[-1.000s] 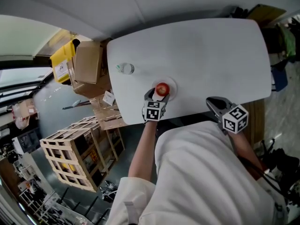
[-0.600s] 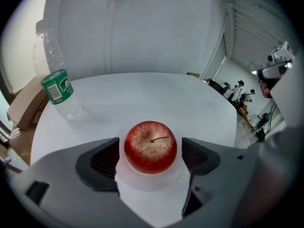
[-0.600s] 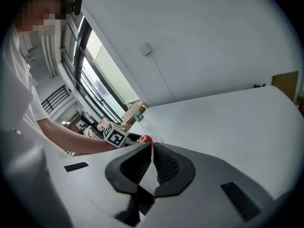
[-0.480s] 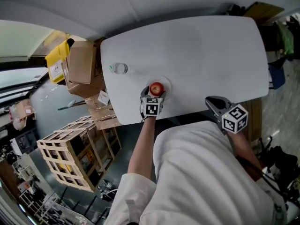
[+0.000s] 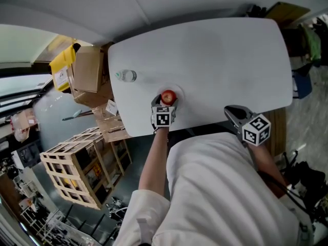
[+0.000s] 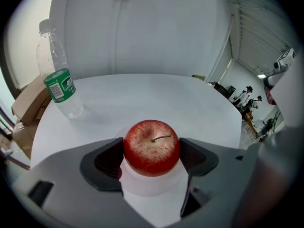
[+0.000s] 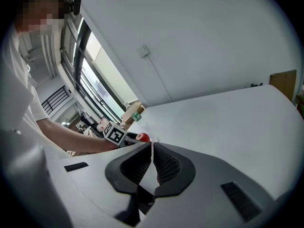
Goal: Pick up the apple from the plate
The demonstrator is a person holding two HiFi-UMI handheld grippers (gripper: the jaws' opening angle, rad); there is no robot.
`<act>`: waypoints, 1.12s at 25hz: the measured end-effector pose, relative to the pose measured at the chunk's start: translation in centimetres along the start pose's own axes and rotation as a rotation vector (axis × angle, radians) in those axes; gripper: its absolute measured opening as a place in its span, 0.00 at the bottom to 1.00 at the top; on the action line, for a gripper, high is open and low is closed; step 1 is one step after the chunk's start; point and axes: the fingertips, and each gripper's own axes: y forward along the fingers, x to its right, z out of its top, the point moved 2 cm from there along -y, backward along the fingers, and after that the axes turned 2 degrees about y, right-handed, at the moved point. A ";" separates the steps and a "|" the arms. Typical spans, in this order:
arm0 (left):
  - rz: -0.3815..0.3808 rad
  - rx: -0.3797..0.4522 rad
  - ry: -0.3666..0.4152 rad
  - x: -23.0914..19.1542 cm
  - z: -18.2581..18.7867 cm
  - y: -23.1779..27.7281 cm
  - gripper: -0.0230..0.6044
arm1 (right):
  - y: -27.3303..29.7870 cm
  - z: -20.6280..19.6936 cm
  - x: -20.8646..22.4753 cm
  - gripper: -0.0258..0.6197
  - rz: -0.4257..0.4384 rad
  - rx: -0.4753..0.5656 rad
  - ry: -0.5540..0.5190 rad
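Observation:
A red apple [image 5: 168, 96] [image 6: 152, 147] stands stem up on a small white plate [image 6: 153, 188] near the front left edge of the white table [image 5: 220, 60]. My left gripper [image 5: 166, 102] [image 6: 152, 155] reaches down over the plate with the apple between its jaws. The jaws are closing, and both dark pads [image 6: 108, 159] lie against the apple's sides. My right gripper [image 5: 232, 111] [image 7: 152, 148] hangs at the table's front right edge with its jaws together and nothing in them. From there the apple [image 7: 143, 137] shows small and far off.
A clear water bottle [image 5: 126, 76] [image 6: 59, 87] with a green label stands on the table left of the plate. Off the table's left edge are cardboard boxes [image 5: 88, 70], a yellow bin [image 5: 62, 68] and a wooden crate [image 5: 77, 173].
My left gripper has sunk over the plate, so its jaws now flank the apple closely. The right gripper has hardly shifted.

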 end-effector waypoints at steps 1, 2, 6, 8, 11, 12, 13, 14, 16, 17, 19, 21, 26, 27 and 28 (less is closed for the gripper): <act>0.002 0.002 0.000 0.1 0.1 -0.1 0.62 | 0.0 0.0 0.1 0.10 0.003 0.001 -0.002; 0.003 0.004 0.001 0.1 0.2 -0.3 0.62 | -0.1 0.1 0.2 0.10 0.006 0.001 -0.004; 0.004 0.017 -0.006 0.4 0.6 -1.1 0.62 | 0.2 0.2 0.3 0.10 0.027 0.001 -0.011; 0.000 0.023 -0.012 0.7 0.8 -1.8 0.62 | 0.4 0.3 0.2 0.10 0.040 0.000 -0.016; -0.011 0.034 -0.019 1.0 1.1 -3.1 0.62 | 0.7 0.3 -0.1 0.10 0.060 -0.001 -0.025; -0.015 0.040 -0.021 1.2 1.2 -3.5 0.62 | 0.9 0.3 -0.2 0.10 0.067 -0.002 -0.029; -0.019 0.045 -0.022 1.3 1.2 -3.9 0.62 | 1.0 0.3 -0.3 0.10 0.075 -0.003 -0.033; -0.022 0.050 -0.021 1.4 1.3 -4.4 0.62 | 1.2 0.2 -0.5 0.10 0.082 -0.005 -0.037; -0.028 0.065 -0.021 1.5 1.5 -5.4 0.62 | 1.5 0.1 -0.8 0.10 0.091 -0.011 -0.050; -0.031 0.076 -0.024 1.6 1.5 -5.9 0.62 | 1.6 0.0 -1.0 0.10 0.094 -0.012 -0.055; -0.037 0.100 -0.036 1.7 1.6 -7.2 0.62 | 1.8 -0.1 -1.4 0.10 0.096 -0.006 -0.061; -0.044 0.119 -0.049 1.9 1.5 -8.4 0.62 | 1.8 0.0 -1.9 0.10 0.094 0.008 -0.062; -0.060 0.169 -0.068 1.9 1.1 -11.1 0.62 | 2.0 -0.2 -3.3 0.10 0.082 0.043 -0.054; -0.064 0.179 -0.072 1.9 1.0 -11.8 0.62 | 2.0 -0.4 -3.7 0.10 0.080 0.047 -0.051; -0.069 0.190 -0.075 1.9 1.0 -12.4 0.62 | 2.0 -0.6 -4.0 0.10 0.077 0.050 -0.050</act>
